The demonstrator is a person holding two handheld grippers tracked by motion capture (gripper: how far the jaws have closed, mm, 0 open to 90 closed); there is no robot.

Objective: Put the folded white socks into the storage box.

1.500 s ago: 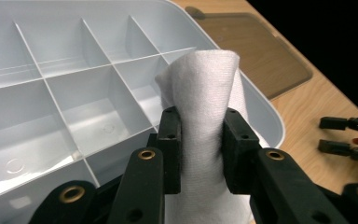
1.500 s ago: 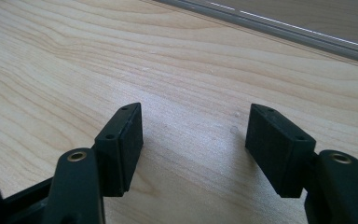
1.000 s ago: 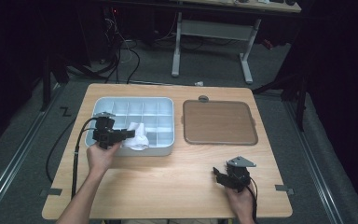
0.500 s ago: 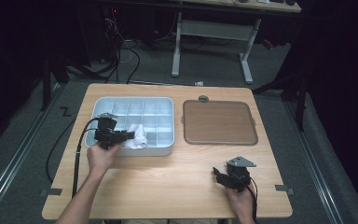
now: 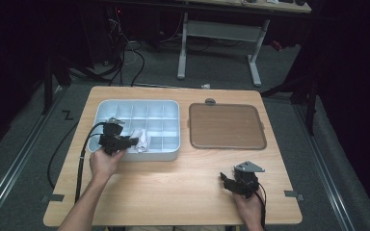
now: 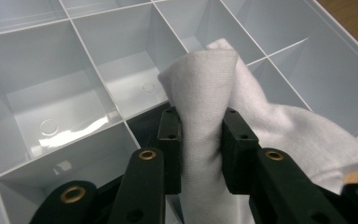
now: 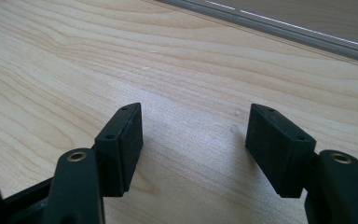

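The left gripper view shows the left gripper pinching a white cloth over the tray, while the right gripper view shows the right gripper with jaws apart over bare table.

A light wooden table with a pale grain stands on a grey carpeted floor, lit brightly from above while the room around it falls into darkness. Beyond its far edge stands a second desk on white metal legs, its top barely caught at the upper edge of the high view. Black cables lie tangled on the floor to its left, beside what may be dark equipment stands. Grey strips run along the floor on either side.
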